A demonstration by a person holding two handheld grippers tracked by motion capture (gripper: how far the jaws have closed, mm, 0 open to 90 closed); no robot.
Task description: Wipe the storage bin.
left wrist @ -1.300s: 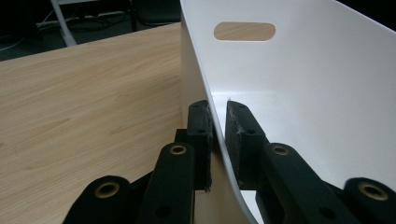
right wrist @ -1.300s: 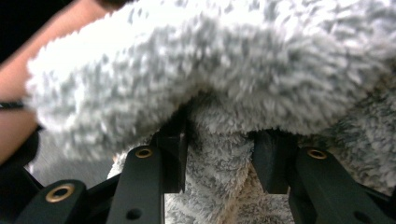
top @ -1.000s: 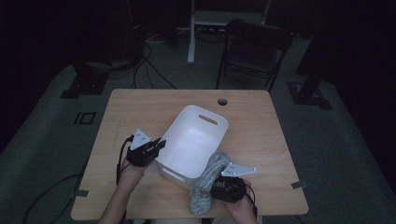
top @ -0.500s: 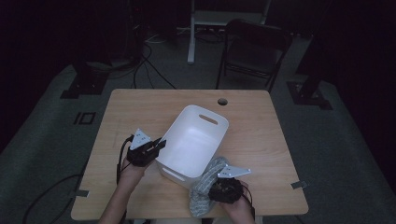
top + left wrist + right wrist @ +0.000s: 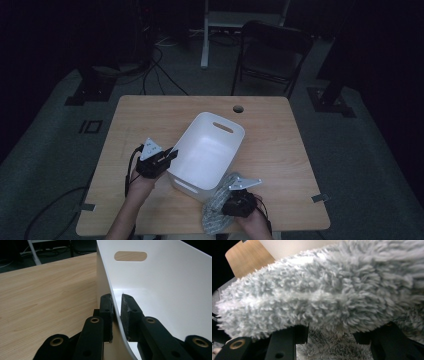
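A white plastic bin (image 5: 210, 150) with slot handles stands aslant in the middle of the wooden table (image 5: 150, 120). My left gripper (image 5: 172, 152) is shut on the bin's left wall; in the left gripper view the pads (image 5: 107, 312) pinch the thin white wall (image 5: 162, 290) from both sides. A grey fluffy cloth (image 5: 215, 215) lies bunched at the bin's near right corner. My right gripper (image 5: 231, 197) holds it, and in the right gripper view the cloth (image 5: 324, 295) drapes over both jaws of the gripper (image 5: 330, 335) and hides their tips.
A round cable hole (image 5: 238, 108) sits near the table's far edge. A dark folding chair (image 5: 270, 50) stands behind the table, and cables (image 5: 165, 60) run over the floor. Bare tabletop lies to the right of the bin (image 5: 280, 150).
The right gripper has drawn slightly back toward the person, and the cloth has sunk lower and bunched beside the bin. The left gripper and the bin have stayed put.
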